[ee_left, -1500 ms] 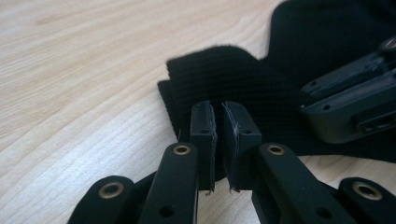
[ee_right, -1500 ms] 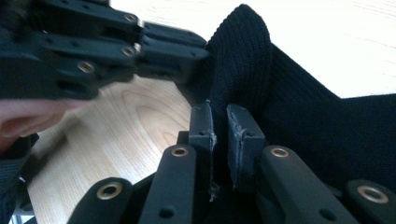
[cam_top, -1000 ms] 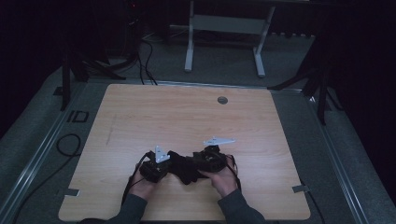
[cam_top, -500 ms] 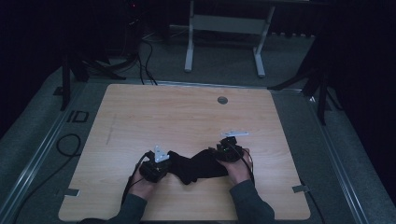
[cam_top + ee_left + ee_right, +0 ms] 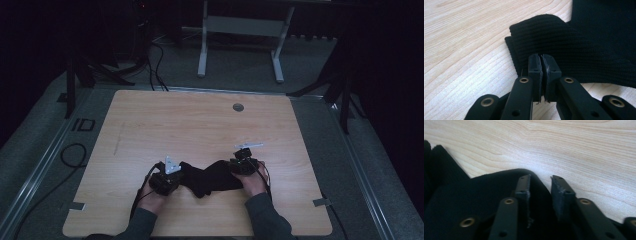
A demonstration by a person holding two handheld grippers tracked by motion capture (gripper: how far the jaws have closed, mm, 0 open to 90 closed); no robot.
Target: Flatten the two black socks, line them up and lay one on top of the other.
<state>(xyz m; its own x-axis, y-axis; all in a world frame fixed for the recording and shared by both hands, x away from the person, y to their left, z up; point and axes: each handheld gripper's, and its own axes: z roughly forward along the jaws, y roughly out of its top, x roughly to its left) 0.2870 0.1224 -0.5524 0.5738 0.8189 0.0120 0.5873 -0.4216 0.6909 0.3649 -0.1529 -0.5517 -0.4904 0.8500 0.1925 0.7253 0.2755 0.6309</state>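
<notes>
A: Your left gripper [image 5: 176, 176] sits at the left end of the black knit cloth [image 5: 212, 177], low on the wooden table [image 5: 200, 125], near your edge of it.

B: And look at the left gripper view: your jaws are pressed flat together, no gap at all, right at the ribbed edge of the cloth [image 5: 574, 50]. A thin bit of fabric may be caught between the pads, but I cannot tell for sure.

A: The cloth itself lies bunched in a dark band across the table between your two hands, touching the wood.

B: Over to the cloth's right end. Your right gripper [image 5: 239, 165] is there, hand wrapped behind it, its grey plate sticking out on the far side.

A: In the right gripper view your jaws stand spread apart, a fold of the cloth [image 5: 486, 195] sitting in the gap and draped around the left jaw. The right jaw is bare, pale wood grain beyond it.

B: Spread, then, not yet pinching.
</notes>
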